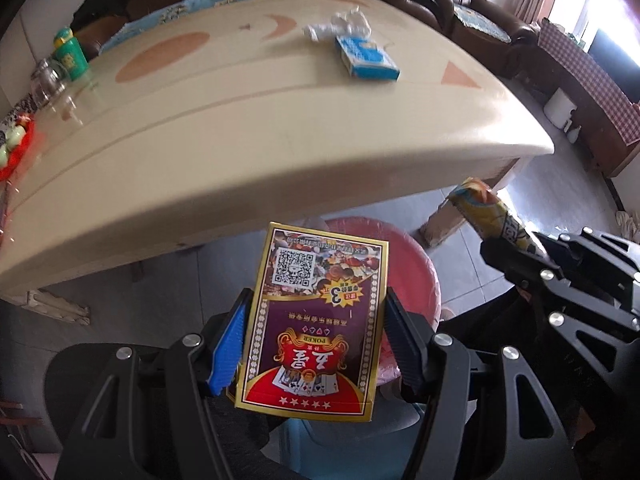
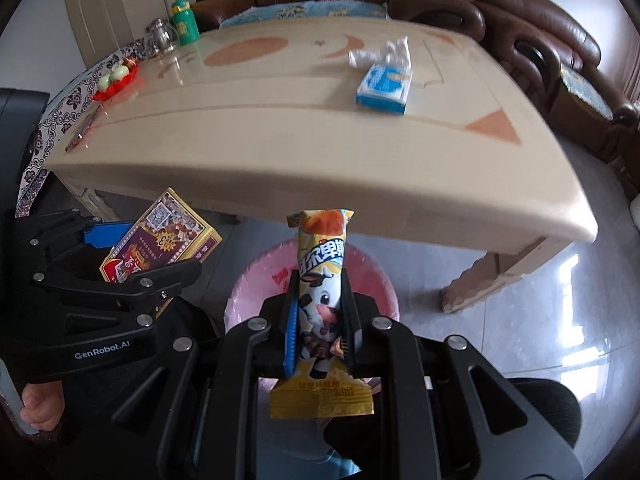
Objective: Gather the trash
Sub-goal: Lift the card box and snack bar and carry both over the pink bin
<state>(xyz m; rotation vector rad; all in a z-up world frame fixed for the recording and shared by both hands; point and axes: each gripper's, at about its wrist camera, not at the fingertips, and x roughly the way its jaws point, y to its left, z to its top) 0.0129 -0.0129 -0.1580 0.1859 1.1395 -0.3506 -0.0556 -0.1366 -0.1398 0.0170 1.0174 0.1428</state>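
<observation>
My left gripper [image 1: 316, 312] is shut on a red and gold poker card box [image 1: 316, 320], held flat between its pads above the pink-lined trash bin [image 1: 416, 264]. My right gripper [image 2: 320, 304] is shut on a yellow snack wrapper with a cartoon cow [image 2: 320, 304], upright over the same bin [image 2: 372, 276]. The left gripper with the card box [image 2: 160, 240] shows at the left in the right wrist view. The wrapper [image 1: 492, 212] shows at the right in the left wrist view. On the table lie a blue and white pack [image 1: 366, 58] and crumpled white tissue [image 1: 344, 24].
The beige table [image 1: 240, 152] stands just beyond the bin. At its far left are a green bottle [image 2: 184, 20], a glass jar [image 2: 160, 36] and a red dish with pale fruit [image 2: 116, 78]. A brown sofa [image 2: 540, 28] runs behind. Grey tiled floor [image 2: 540, 300] lies to the right.
</observation>
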